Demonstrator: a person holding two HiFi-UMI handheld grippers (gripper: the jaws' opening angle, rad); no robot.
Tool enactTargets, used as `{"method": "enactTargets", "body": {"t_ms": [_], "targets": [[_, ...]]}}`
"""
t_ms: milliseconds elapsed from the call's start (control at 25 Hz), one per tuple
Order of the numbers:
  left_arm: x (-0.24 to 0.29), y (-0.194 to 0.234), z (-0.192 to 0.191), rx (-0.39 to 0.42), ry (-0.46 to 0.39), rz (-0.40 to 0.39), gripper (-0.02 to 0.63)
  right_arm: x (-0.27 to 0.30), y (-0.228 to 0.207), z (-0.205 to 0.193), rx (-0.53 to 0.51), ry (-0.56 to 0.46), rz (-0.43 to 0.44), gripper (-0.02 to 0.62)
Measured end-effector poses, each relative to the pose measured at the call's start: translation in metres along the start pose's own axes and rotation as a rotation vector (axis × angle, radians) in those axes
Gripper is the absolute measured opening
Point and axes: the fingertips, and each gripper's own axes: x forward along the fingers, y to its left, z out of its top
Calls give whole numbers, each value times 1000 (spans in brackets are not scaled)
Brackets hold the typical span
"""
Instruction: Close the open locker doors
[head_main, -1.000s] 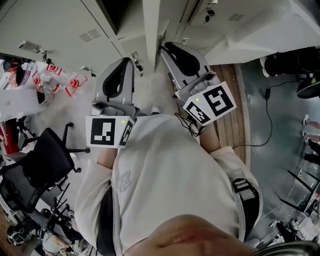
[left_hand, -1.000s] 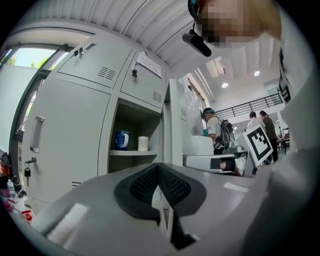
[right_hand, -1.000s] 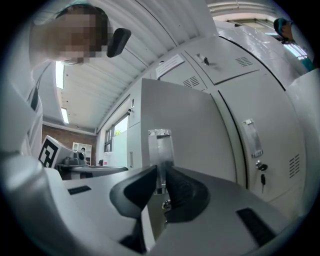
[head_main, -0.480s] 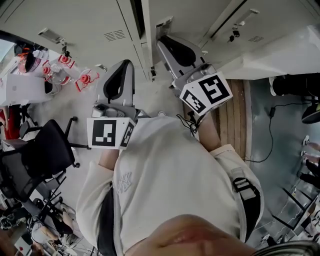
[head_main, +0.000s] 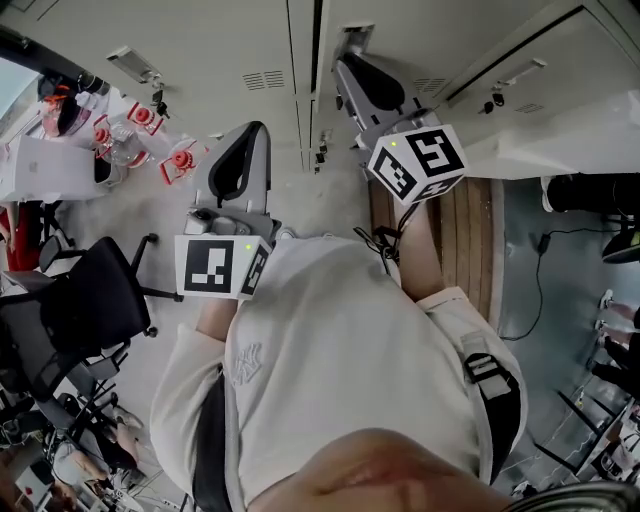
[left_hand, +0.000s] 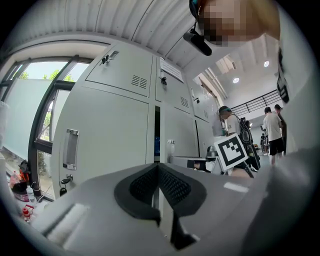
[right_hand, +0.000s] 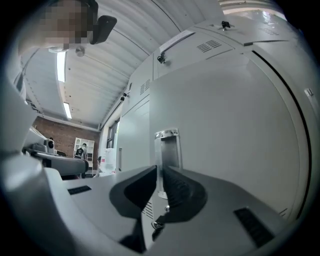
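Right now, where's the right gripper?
In the head view the right gripper sits top centre, right of the left gripper, its tips at the nearly closed locker door beside the recessed handle.

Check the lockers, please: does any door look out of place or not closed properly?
Yes. One locker door is not fully shut: a narrow dark gap runs along its edge, with something blue showing inside. Nothing looks damaged or spilled.

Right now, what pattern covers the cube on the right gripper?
Bold black square markers on the white cube, clearest in the head view.
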Motion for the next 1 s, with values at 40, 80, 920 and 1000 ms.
{"method": "enactTargets", "body": {"t_ms": [40,80,920,1000], "targets": [[0,4,1,0,-1,3,2,5,-2,0,-2,2,-6,23],[0,8,1,-1,-1,6,2,9,-5,-1,-1,2,-12,23],[-7,45,0,-10,-3,59,2,43,-29,-3,-39,54,-165,24],[-8,41,0,-9,-5,55,2,43,-28,-3,-69,68,-182,24]]}}
